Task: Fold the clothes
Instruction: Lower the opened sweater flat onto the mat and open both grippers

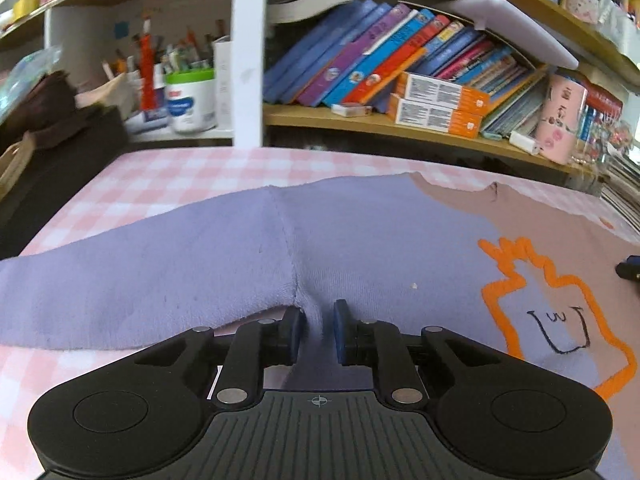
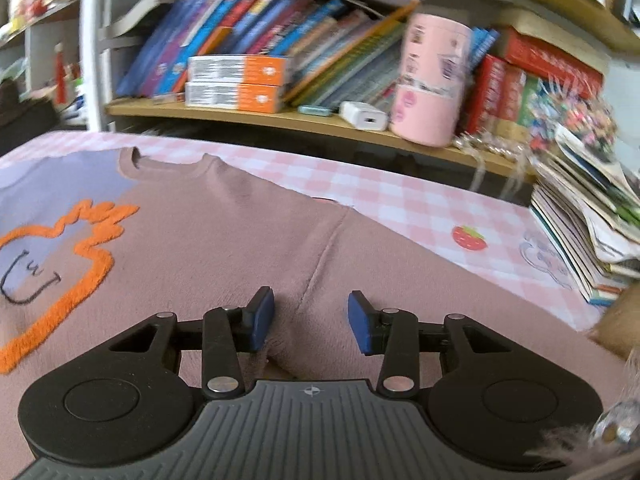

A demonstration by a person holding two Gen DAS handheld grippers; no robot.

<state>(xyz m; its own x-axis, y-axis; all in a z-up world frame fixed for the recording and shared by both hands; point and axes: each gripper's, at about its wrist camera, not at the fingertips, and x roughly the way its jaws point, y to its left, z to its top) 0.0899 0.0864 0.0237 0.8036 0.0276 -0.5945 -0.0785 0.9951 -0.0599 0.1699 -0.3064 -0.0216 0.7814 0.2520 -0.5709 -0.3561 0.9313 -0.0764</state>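
Observation:
A two-coloured sweatshirt lies flat on the table, its lavender half in the left wrist view and its mauve half in the right wrist view. An orange-outlined figure sits on the chest. My left gripper is at the seam where the lavender sleeve meets the body. Its blue pads pinch a raised fold of that fabric. My right gripper hovers low over the mauve sleeve seam, its pads apart and the cloth flat beneath them.
A pink checked tablecloth with a strawberry print covers the table. Behind it a wooden shelf holds leaning books, orange boxes and a pink cup. A stack of magazines stands at the table's right edge.

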